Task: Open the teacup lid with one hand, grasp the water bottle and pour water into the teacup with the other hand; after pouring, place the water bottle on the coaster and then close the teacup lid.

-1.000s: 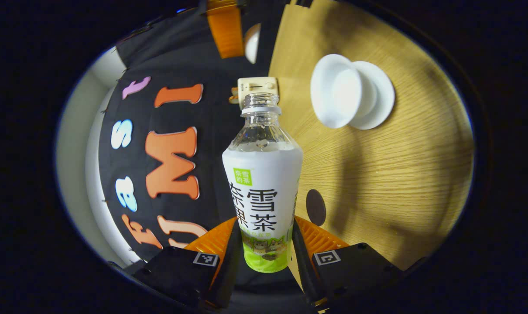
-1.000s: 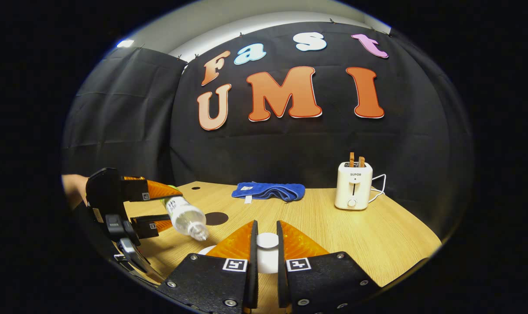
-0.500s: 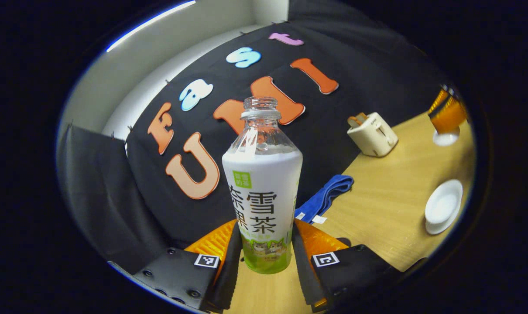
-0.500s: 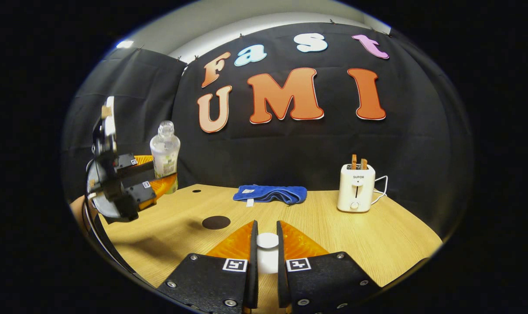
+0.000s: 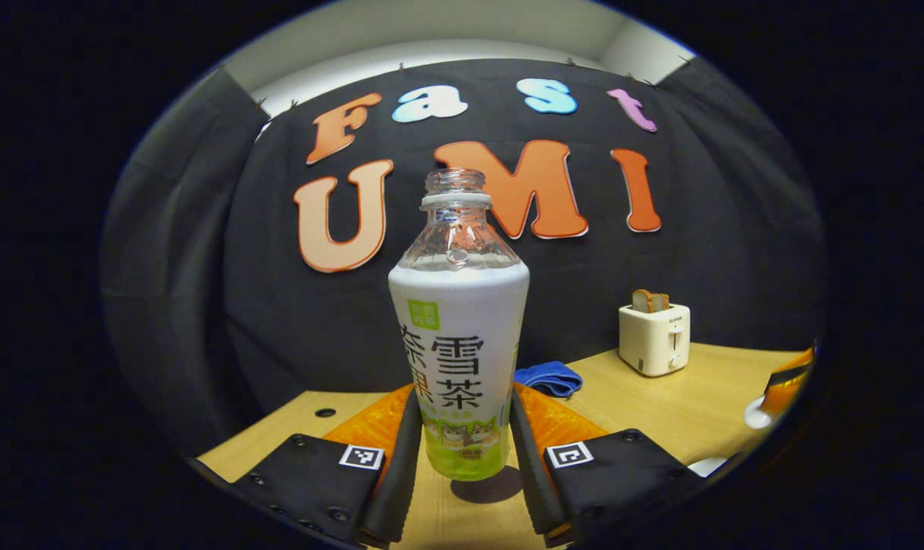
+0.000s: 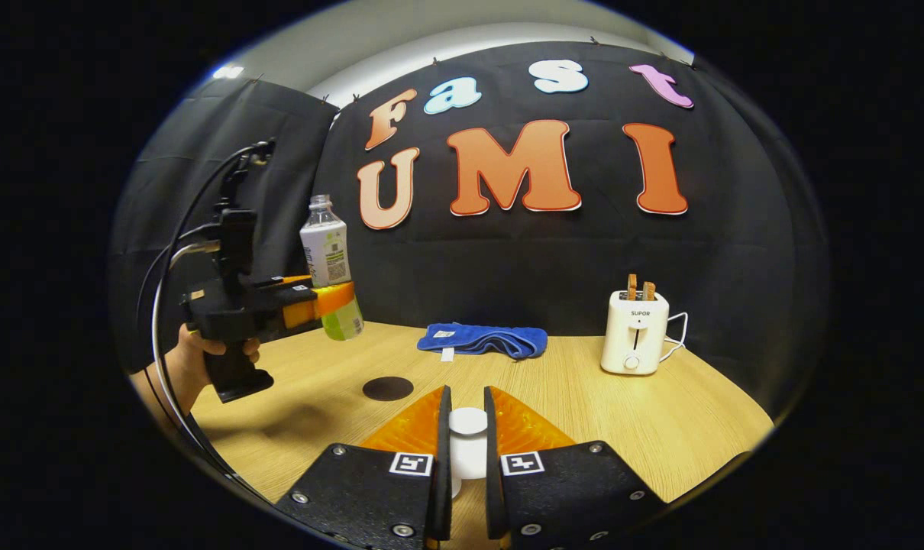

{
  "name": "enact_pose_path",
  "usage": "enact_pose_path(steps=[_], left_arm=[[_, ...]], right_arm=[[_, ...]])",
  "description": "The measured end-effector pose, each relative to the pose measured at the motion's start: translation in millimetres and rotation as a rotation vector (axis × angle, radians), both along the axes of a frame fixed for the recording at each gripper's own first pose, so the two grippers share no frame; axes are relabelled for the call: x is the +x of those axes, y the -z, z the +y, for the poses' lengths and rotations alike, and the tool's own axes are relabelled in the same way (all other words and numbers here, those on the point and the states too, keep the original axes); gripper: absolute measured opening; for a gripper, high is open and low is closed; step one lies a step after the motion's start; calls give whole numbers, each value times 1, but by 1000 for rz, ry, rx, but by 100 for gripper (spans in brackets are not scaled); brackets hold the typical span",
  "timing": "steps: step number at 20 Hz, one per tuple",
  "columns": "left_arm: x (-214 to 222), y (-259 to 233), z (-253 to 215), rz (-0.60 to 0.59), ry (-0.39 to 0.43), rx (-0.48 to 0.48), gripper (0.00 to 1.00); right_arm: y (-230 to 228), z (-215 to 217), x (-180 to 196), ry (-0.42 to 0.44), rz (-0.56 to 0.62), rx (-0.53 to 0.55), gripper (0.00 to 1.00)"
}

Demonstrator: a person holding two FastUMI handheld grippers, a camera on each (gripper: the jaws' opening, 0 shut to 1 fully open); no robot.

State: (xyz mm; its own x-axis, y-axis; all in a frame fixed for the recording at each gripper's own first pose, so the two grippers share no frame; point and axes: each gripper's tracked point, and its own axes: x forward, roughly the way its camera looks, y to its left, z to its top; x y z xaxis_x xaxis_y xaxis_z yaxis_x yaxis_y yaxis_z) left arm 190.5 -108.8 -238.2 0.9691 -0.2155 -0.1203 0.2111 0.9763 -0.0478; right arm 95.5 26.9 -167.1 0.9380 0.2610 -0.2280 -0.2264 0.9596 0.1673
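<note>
Water bottle (image 5: 460,336) stands upright and uncapped in the left gripper view, its white sleeve printed with large dark characters under a small green tag and a green band at the foot. The left tool (image 5: 462,439) has its two orange fingers (image 5: 382,416) closed tight against the bottle's lower sides, and the bottle hangs clear of the counter (image 5: 683,405), throwing a shadow beneath itself.

In the right gripper view, taking the toaster (image 6: 634,331) as landmark: far to its left a hand (image 6: 195,363) grips the black handle of the left tool (image 6: 332,302), which carries the water bottle (image 6: 328,267) upright above the counter (image 6: 584,397); a square code mark shows on the bottle's sleeve, too small to make out. Below and to the right of it, still well left of the toaster, the dark round coaster (image 6: 388,388) lies bare on the wood. A folded blue cloth (image 6: 483,339) lies nearer the toaster, left of it. In front of the toaster and lower left, the right tool (image 6: 467,443) is narrowed onto the white teacup lid (image 6: 468,422), both orange fingers pressing its knob. The toaster bears a short word on its front and holds two slices.
</note>
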Motion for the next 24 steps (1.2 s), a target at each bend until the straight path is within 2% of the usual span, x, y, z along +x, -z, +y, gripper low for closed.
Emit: enact_pose_path(steps=[1,3,5,8,16,18,21,24], left_arm=[[5,9,-2,39,-5,-53,60],[8,22,-6,100,0,-132,63],[7,35,-12,161,42,-165,60],[6,50,-14,208,58,-152,63],[5,80,-16,286,68,-73,61],[6,85,-15,290,63,-56,65],[3,89,-14,312,59,-38,61],[4,93,-17,315,72,-40,65]], right_arm=[[3,0,0,-1,4,1,18],[7,0,-1,0,11,5,18],[9,0,-3,1,19,3,18],[15,0,-5,-1,27,3,18],[17,6,-8,-13,30,12,18],[18,7,-8,-15,33,11,18],[22,7,-7,-13,41,5,18],[22,10,-5,-12,44,6,18]])
